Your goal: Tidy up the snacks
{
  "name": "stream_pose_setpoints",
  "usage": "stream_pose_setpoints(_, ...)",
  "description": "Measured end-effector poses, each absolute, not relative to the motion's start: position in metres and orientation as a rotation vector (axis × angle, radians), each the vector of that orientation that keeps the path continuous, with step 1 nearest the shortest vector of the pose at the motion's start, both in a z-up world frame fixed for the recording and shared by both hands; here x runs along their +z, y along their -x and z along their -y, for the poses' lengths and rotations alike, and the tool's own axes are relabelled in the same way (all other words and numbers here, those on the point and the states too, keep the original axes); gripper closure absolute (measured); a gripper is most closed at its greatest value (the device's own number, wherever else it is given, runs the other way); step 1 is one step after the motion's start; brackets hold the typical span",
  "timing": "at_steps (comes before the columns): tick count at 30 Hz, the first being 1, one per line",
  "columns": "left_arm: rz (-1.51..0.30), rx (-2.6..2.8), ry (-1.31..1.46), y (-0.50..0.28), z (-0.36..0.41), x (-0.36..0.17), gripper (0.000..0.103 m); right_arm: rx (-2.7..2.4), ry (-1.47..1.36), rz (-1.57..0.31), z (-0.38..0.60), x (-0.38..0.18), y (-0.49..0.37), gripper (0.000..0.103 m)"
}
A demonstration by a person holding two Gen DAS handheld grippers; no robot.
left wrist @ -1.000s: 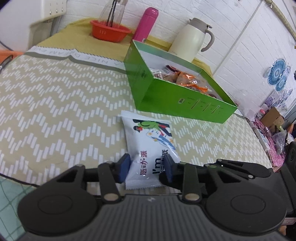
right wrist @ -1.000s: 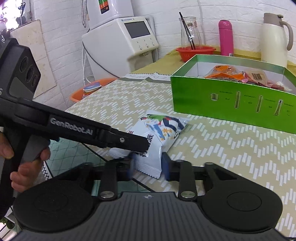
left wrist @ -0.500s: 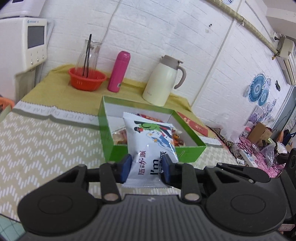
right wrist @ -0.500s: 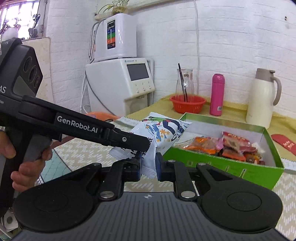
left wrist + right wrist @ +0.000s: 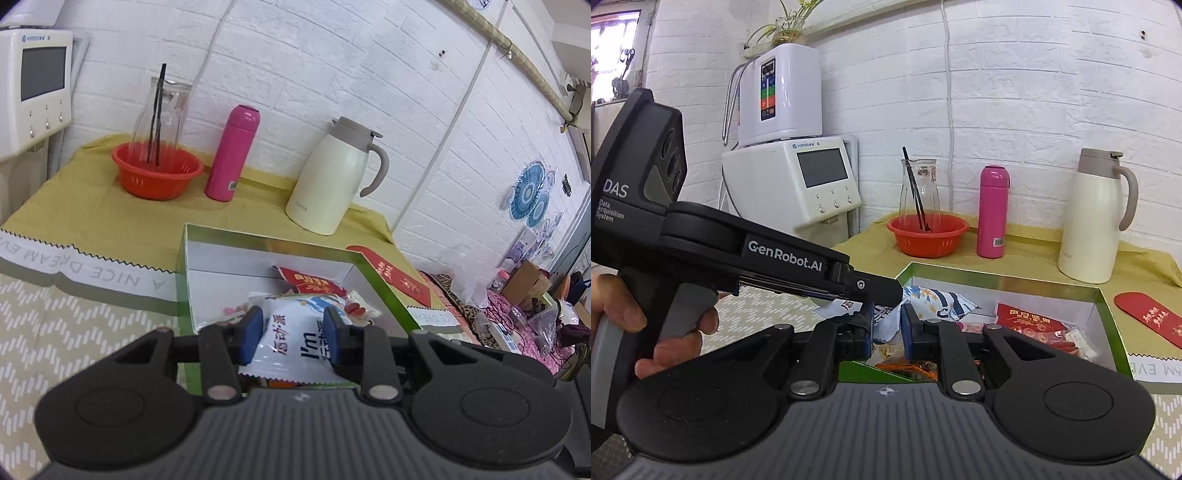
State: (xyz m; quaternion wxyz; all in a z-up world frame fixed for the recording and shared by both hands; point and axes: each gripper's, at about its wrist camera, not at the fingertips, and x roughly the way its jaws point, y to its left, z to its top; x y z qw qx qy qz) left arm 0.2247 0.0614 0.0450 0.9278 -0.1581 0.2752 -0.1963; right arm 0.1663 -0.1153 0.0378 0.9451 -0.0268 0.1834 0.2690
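The white snack bag (image 5: pixel 295 332) has blue pictures and red writing. The left gripper (image 5: pixel 293 338) and right gripper (image 5: pixel 887 326) both squeeze it over the green box (image 5: pixel 384 291).

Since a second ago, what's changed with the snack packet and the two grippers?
The white snack packet has left the tablecloth and now hangs over the open green box. Both the left gripper and right gripper lifted it together. The right gripper's jaws have just been closing, with the packet pinched between them. The box, its snacks, the pink bottle, the red basket and the white jug have not moved.
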Motion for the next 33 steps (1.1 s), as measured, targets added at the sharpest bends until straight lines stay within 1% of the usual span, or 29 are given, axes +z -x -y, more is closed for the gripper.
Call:
stream_pose_setpoints(12, -0.613, -0.324, 0.301, -0.268, -0.068, 0.019, 0.075, 0.553, 0.122, -0.434, 0.092, 0.011, -0.209, 0.075)
stream_pose_setpoints(15, -0.601, -0.319, 0.327, -0.270, -0.073, 0.019, 0.073, 0.536, 0.143, -0.425, 0.089, 0.008, -0.216, 0.071)
stream_pose_setpoints(16, -0.599, -0.319, 0.332, -0.268, -0.075, 0.020, 0.068, 0.539, 0.145, -0.438, 0.088, 0.007, -0.218, 0.064)
stream_pose_setpoints(17, -0.594, -0.317, 0.337, -0.266, -0.076, 0.022, 0.056, 0.543, 0.146, -0.448, 0.088, 0.007, -0.218, 0.061)
stream_pose_setpoints(18, -0.583, -0.316, 0.340, -0.262, -0.077, 0.024, 0.051, 0.543, 0.150, -0.442, 0.088, 0.007, -0.215, 0.058)
stream_pose_setpoints(20, -0.557, -0.311, 0.333, -0.252, -0.077, 0.029, 0.043, 0.549, 0.192, -0.417, 0.088, 0.006, -0.205, 0.049)
stream_pose_setpoints(21, -0.546, -0.309, 0.332, -0.246, -0.078, 0.032, 0.041, 0.549, 0.211, -0.405, 0.088, 0.006, -0.200, 0.035)
stream_pose_setpoints(22, -0.534, -0.302, 0.335, -0.240, -0.078, 0.035, 0.036, 0.546, 0.230, -0.389, 0.089, 0.007, -0.193, 0.009)
stream_pose_setpoints(23, -0.524, -0.294, 0.336, -0.233, -0.078, 0.038, 0.032, 0.544, 0.241, -0.382, 0.089, 0.008, -0.187, 0.000)
stream_pose_setpoints(24, -0.520, -0.283, 0.329, -0.226, -0.077, 0.041, 0.030, 0.542, 0.246, -0.378, 0.091, 0.010, -0.181, 0.000)
stream_pose_setpoints(25, -0.518, -0.270, 0.322, -0.220, -0.076, 0.043, 0.024, 0.542, 0.246, -0.376, 0.094, 0.013, -0.174, 0.000)
stream_pose_setpoints(26, -0.513, -0.250, 0.312, -0.213, -0.075, 0.046, 0.007, 0.543, 0.246, -0.376, 0.096, 0.016, -0.168, 0.000)
stream_pose_setpoints(27, -0.502, -0.227, 0.301, -0.205, -0.073, 0.049, 0.001, 0.538, 0.248, -0.379, 0.098, 0.019, -0.161, 0.000)
stream_pose_setpoints(29, -0.467, -0.203, 0.262, -0.185, -0.069, 0.054, 0.001, 0.513, 0.258, -0.381, 0.104, 0.027, -0.147, 0.000)
stream_pose_setpoints(33, -0.462, -0.164, 0.200, -0.144, -0.062, 0.060, 0.001, 0.430, 0.258, -0.409, 0.119, 0.040, -0.117, 0.000)
